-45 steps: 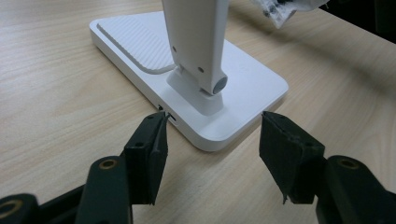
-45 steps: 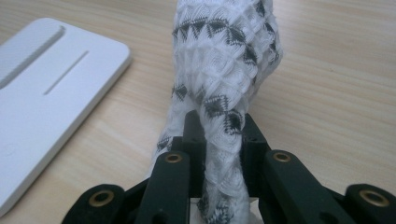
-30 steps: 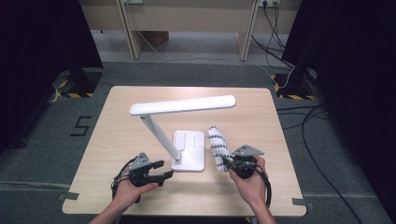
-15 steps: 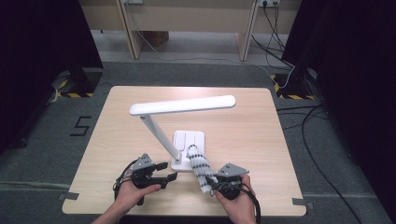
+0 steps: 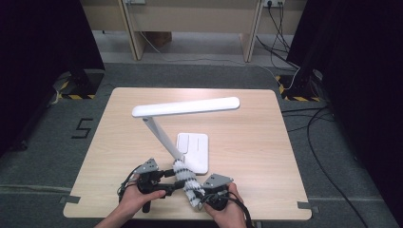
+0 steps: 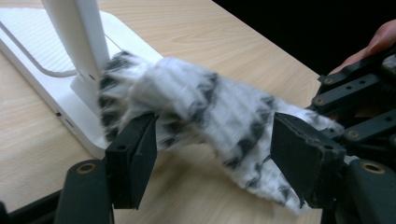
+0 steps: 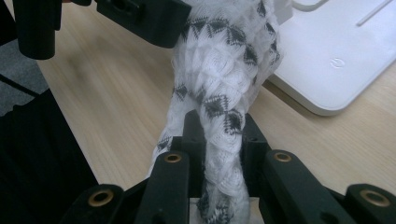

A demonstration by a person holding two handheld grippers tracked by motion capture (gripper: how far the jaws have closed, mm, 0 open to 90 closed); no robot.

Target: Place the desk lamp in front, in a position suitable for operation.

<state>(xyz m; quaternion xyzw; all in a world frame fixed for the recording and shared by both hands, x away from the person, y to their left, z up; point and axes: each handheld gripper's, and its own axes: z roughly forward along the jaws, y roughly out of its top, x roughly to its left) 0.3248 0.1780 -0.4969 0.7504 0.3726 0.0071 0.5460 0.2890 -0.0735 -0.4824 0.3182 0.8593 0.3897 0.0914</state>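
Right gripper: nearest us at the table's front edge; its matte black jaws are clamped tight on one end of the cloth.
Cloth: soft, crinkled white knit with black triangle markings, bunched into a thick roll; we see it stretch from the right jaws toward the lamp's foot.
Left gripper: hard black jaws with flat pads, spread wide and just been opening; the cloth hangs between them, and we see no pad pressing it.
Lamp: smooth white plastic, flat rectangular base, slanted stem, long slim head; the cloth's far end lies against the stem's foot.
Table: pale wood grain, rounded corners.
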